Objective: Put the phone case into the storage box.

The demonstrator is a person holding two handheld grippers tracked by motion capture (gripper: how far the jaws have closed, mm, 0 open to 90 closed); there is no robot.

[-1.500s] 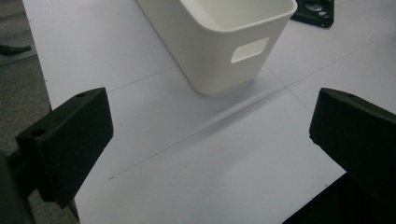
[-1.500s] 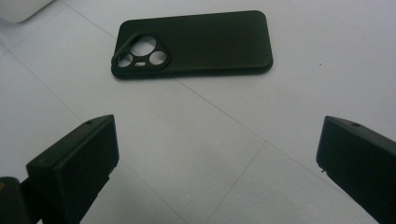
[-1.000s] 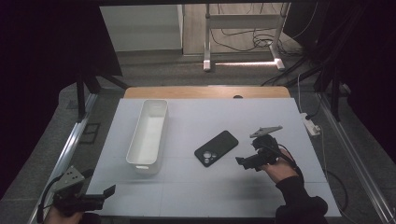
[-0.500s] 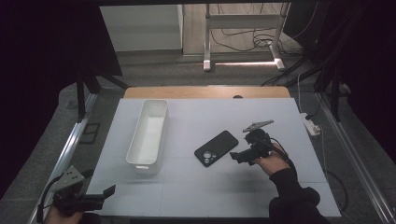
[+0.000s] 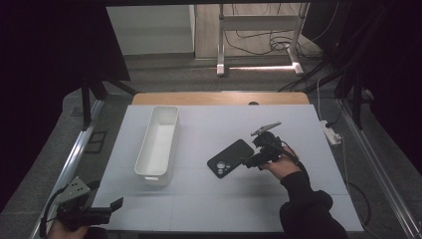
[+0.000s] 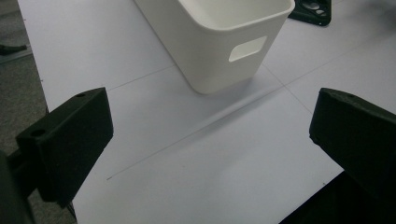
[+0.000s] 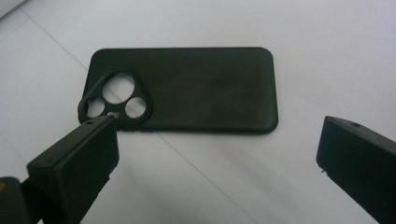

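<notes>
A black phone case [image 5: 230, 158] [image 7: 187, 88] lies back-up on the white table, its camera cut-outs toward the near left. My right gripper [image 5: 252, 162] [image 7: 219, 172] hovers at its right end, open, the jaws wide apart and the case just ahead of them. A long white bin [image 5: 158, 141] [image 6: 219, 42] stands left of the case, with nothing visible inside. My left gripper [image 5: 110, 210] [image 6: 210, 154] is open at the table's near left corner, pointing toward the bin's handle end.
The white table [image 5: 219, 199] has a wooden strip [image 5: 219, 98] along its far edge. A white power strip [image 5: 331, 132] lies off the right edge. Metal frame rails [image 5: 74, 154] run along both sides.
My right gripper has moved forward and left, closing in on the case's right end. The left gripper, the bin and the case have stayed put.
</notes>
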